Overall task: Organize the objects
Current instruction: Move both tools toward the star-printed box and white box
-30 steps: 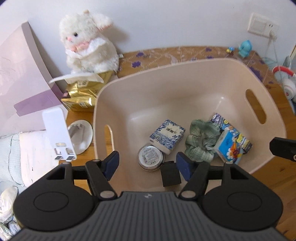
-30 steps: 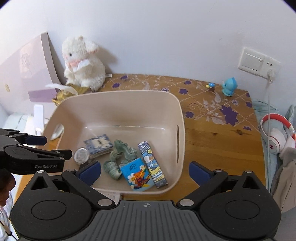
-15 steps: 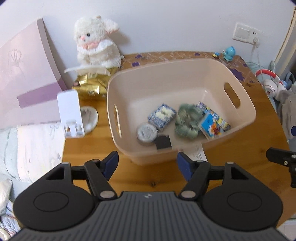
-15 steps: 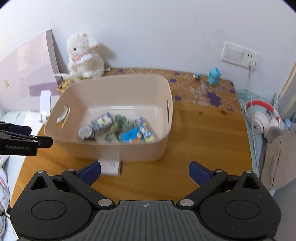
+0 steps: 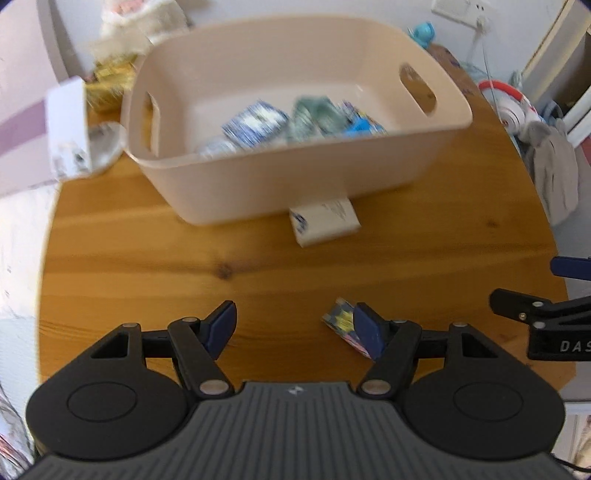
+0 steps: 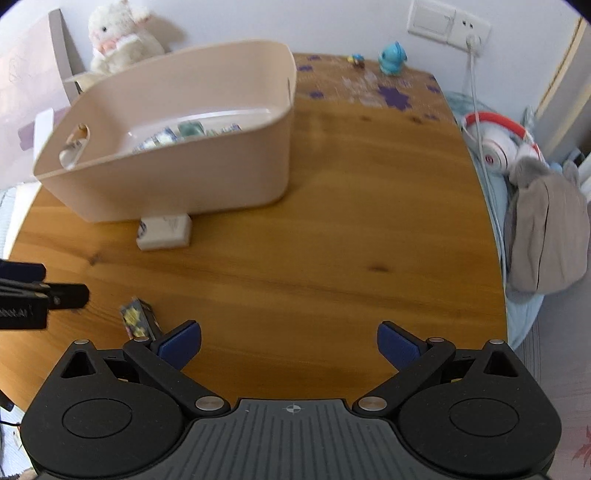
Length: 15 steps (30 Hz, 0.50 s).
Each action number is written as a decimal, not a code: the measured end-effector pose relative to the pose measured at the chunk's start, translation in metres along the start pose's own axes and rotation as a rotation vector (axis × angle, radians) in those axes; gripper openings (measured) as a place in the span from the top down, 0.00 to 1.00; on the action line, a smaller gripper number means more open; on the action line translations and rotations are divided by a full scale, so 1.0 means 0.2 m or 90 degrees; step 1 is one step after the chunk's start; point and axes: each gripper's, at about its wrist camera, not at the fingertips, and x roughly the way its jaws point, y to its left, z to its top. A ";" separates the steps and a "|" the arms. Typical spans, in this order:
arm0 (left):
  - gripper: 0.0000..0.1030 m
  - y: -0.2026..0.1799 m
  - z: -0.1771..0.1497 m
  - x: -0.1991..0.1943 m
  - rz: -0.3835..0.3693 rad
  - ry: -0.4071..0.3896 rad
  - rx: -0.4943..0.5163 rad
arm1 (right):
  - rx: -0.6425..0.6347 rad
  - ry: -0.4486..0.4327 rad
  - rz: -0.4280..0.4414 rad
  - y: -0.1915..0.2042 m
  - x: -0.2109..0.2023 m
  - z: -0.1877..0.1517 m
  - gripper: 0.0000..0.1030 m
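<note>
Both my grippers, left and right, gape empty over the round wooden table; white wall behind.

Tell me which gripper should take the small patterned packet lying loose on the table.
Left, probably. The patterned packet lies right at the open left gripper, beside its right finger. The right gripper, also open, has it outside its left finger.

A white plush rabbit sits against the wall, red-and-white headphones lie beside grey cloth.
</note>
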 end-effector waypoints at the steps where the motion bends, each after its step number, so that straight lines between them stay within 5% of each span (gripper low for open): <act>1: 0.31 -0.02 -0.01 0.02 -0.006 0.008 -0.004 | 0.003 0.005 -0.001 -0.01 0.01 -0.01 0.00; 9: 0.31 -0.10 -0.05 0.23 -0.070 0.085 -0.062 | 0.010 0.042 -0.006 -0.02 0.10 -0.06 0.00; 15: 0.35 -0.12 -0.06 0.31 -0.068 0.106 -0.073 | 0.020 0.055 -0.006 -0.04 0.15 -0.07 0.00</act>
